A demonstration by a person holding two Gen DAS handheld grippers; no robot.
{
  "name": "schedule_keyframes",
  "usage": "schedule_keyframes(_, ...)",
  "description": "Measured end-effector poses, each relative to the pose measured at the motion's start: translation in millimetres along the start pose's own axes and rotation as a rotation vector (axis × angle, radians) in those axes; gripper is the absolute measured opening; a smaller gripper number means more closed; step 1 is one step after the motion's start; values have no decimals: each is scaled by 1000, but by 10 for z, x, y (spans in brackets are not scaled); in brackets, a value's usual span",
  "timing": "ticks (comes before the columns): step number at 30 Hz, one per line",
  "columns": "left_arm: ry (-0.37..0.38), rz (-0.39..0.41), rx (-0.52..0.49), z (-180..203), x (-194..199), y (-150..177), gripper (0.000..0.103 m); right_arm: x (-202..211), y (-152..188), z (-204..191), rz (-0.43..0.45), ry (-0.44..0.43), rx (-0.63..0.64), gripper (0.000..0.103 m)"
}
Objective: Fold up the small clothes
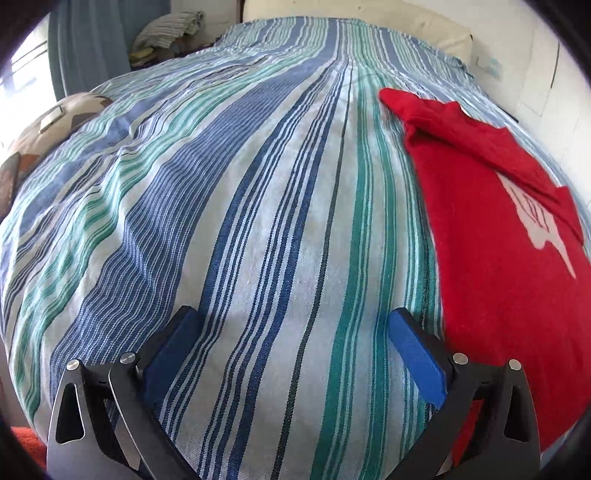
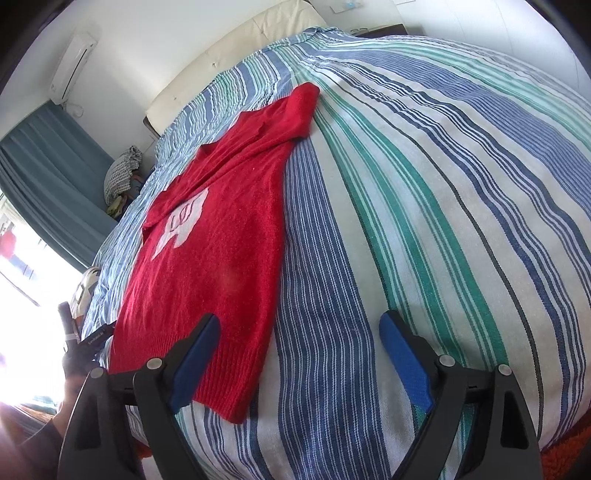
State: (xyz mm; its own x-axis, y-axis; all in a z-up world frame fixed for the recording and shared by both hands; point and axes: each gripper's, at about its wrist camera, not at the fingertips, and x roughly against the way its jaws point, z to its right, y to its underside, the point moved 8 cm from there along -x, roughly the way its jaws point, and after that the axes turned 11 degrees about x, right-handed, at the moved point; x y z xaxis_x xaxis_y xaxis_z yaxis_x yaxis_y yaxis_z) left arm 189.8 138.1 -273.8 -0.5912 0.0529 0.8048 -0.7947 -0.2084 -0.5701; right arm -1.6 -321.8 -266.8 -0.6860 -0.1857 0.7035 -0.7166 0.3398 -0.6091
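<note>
A red knitted sweater [image 1: 502, 236] with a white print lies flat on the striped bedspread [image 1: 258, 221], with one side folded over the print. In the left wrist view it is to the right of my left gripper [image 1: 295, 317], which is open and empty over bare bedspread. In the right wrist view the sweater [image 2: 221, 243] lies ahead and to the left. My right gripper [image 2: 299, 325] is open and empty, its left finger [image 2: 195, 354] over the sweater's ribbed hem, its right finger over the bedspread [image 2: 424, 206].
A patterned cushion [image 1: 55, 125] lies at the bed's left edge. A cream headboard [image 2: 229, 62] is at the far end. A heap of cloth [image 1: 170, 29] and blue curtains [image 2: 48, 162] stand beyond the bed. The other gripper [image 2: 81, 343] shows at the left edge.
</note>
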Motion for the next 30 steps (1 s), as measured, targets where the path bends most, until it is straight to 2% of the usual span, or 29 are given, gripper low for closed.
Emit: schedule_keyframes(30, -10, -6, -17, 11, -8, 15, 103, -15, 10, -24, -1, 14, 28, 90)
